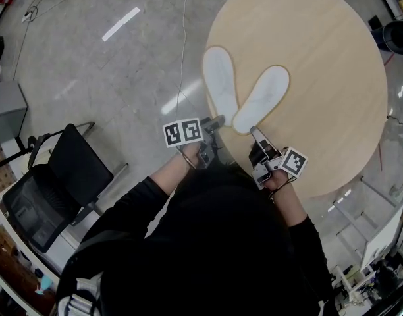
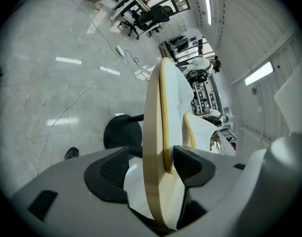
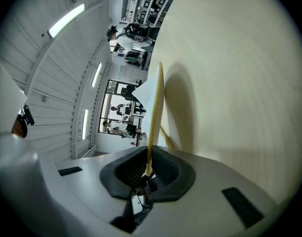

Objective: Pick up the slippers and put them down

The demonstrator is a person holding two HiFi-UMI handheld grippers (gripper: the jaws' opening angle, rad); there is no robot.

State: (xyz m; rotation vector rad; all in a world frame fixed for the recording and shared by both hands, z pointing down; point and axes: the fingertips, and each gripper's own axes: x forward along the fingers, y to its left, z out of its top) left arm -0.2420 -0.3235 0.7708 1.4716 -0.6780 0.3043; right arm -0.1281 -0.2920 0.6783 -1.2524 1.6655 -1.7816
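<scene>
Two flat white slippers lie side by side on the round wooden table (image 1: pixel 320 58), heels toward me. My left gripper (image 1: pixel 214 125) is at the table's rim by the heel of the left slipper (image 1: pixel 220 81). In the left gripper view its jaws (image 2: pixel 151 164) stand open. One pad is below the table's thick edge (image 2: pixel 152 132), apart from it, and the other is against the left slipper (image 2: pixel 176 93). My right gripper (image 1: pixel 255 134) is shut on the heel of the right slipper (image 1: pixel 262 97). The right gripper view shows that slipper (image 3: pixel 156 107) edge-on, pinched between the pads (image 3: pixel 148 169) over the tabletop (image 3: pixel 240 83).
A black chair (image 1: pixel 76 170) stands on the grey floor to my left. A thin cable (image 1: pixel 184 45) runs across the floor beyond the table. A dark bin (image 1: pixel 396 35) sits at the far right. The table's black foot (image 2: pixel 119 132) shows under its rim.
</scene>
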